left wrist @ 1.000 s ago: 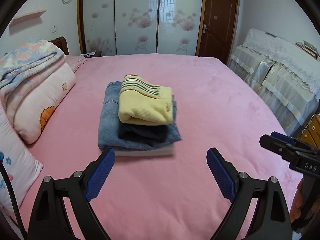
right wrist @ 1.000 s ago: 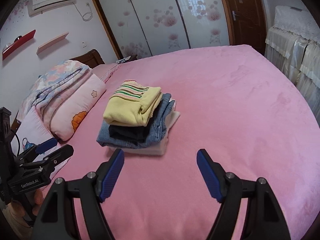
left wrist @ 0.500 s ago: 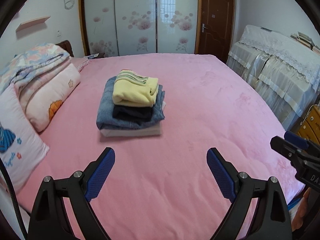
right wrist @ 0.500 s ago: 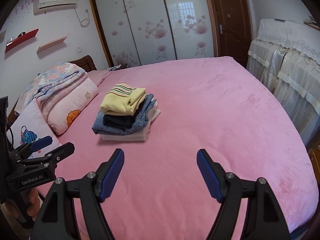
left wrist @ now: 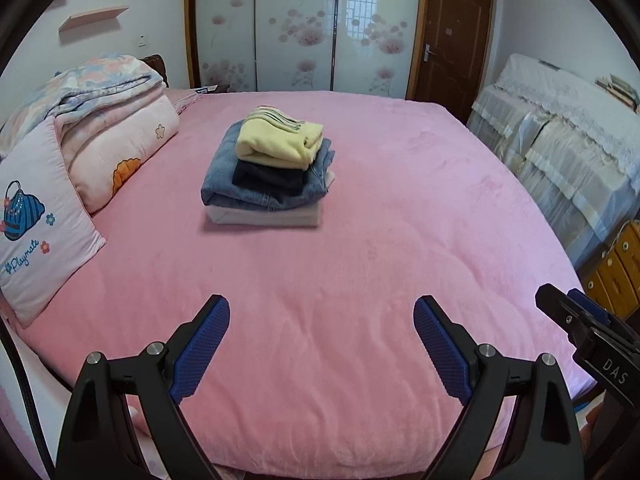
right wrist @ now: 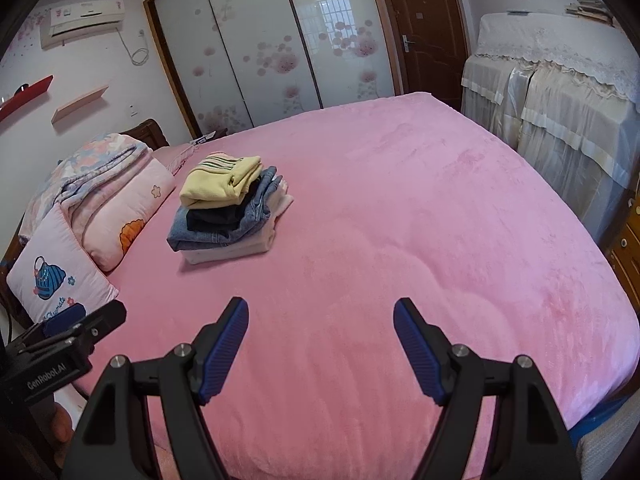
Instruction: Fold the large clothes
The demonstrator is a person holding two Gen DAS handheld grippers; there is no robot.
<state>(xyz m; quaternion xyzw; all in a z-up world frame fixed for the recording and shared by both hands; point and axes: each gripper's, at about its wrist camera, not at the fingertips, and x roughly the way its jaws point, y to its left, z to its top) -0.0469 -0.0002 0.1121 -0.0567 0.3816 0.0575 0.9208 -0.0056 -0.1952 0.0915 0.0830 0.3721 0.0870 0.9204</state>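
Soft even daylight; sharp focus; strong fisheye bending, dark vignetted corners

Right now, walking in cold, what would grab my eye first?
The pink bed fills nearly the whole view. A neat stack of folded clothes sits near its middle toward the pillows, with a yellow sweater on top of jeans. At the bottom edge, the left claw and right claw both gape open and empty over the near side of the bed.
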